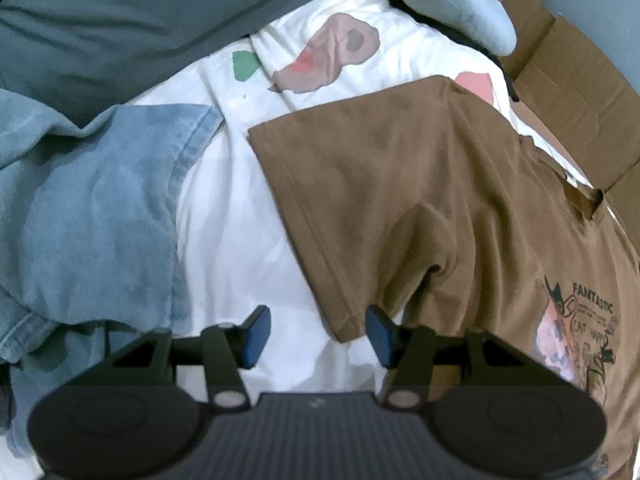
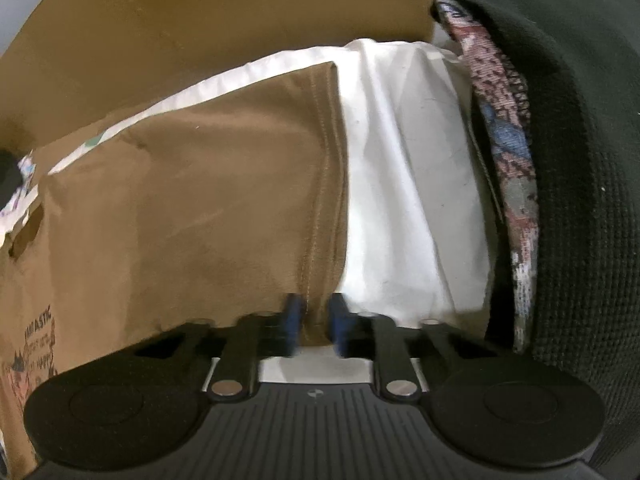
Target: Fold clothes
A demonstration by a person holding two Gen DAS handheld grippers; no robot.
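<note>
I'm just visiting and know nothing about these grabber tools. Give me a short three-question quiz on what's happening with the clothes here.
1. True or false: the left gripper is open, near the sleeve of the brown T-shirt.
2. What does the right gripper pinch? A) the denim shirt B) the brown T-shirt's hem C) the cardboard box
3. What colour is the sheet beneath the clothes?

Key: 1 true; 2 B; 3 white.
</note>
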